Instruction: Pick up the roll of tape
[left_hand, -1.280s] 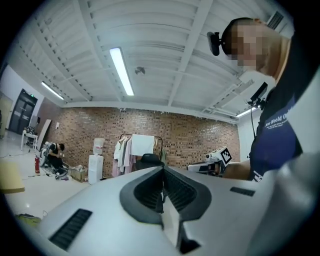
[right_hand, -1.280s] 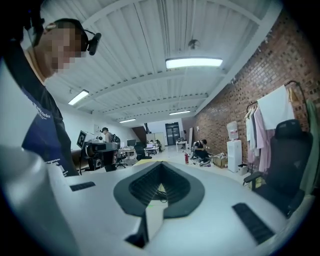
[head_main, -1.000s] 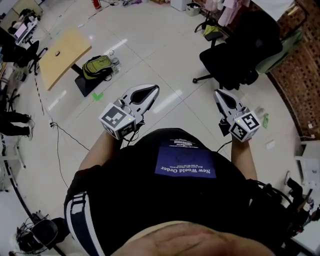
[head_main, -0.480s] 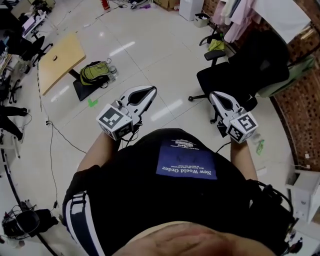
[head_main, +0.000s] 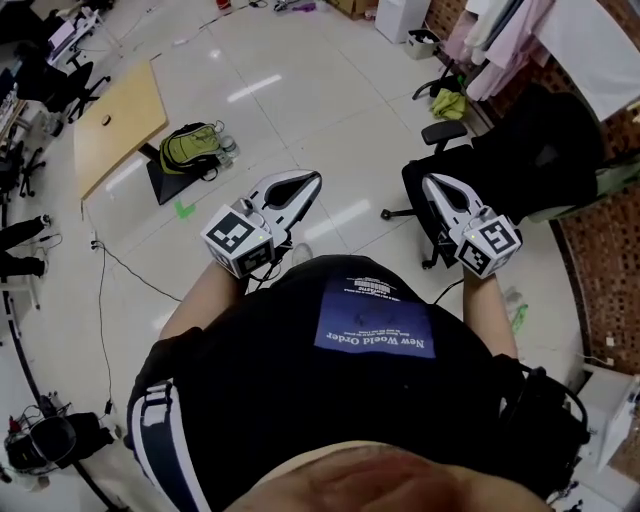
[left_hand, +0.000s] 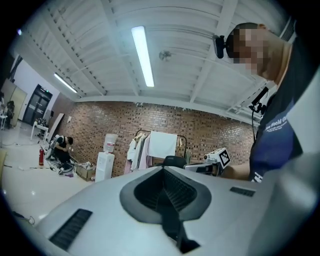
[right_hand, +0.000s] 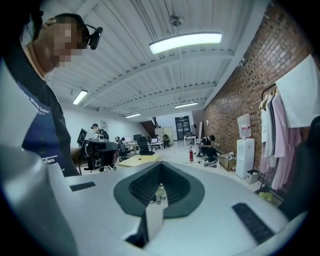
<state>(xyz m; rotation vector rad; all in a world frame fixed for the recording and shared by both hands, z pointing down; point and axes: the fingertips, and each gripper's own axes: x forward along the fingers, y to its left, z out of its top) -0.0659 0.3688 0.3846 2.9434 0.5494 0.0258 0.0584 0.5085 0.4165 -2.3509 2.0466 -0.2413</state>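
No roll of tape shows in any view. In the head view I hold both grippers level in front of my chest, above a pale tiled floor. My left gripper (head_main: 314, 178) has its jaws together with nothing between them; its own view shows the dark pads (left_hand: 162, 169) meeting against a brick wall. My right gripper (head_main: 428, 182) also has its tips together and holds nothing, and its own view (right_hand: 160, 164) looks down a long office. The right gripper's marker cube (left_hand: 220, 156) shows at the right of the left gripper view.
A black office chair (head_main: 520, 165) stands just beyond the right gripper. A green backpack (head_main: 190, 145) lies by a wooden desk (head_main: 115, 110) at the left. A clothes rack (head_main: 500, 40) and a water dispenser (left_hand: 106, 159) line the brick wall. A cable (head_main: 110, 290) runs across the floor.
The floor has slid under me: the office chair now sits closer beyond the right gripper and the backpack has shifted. Both grippers kept their pose before my chest, jaws together.
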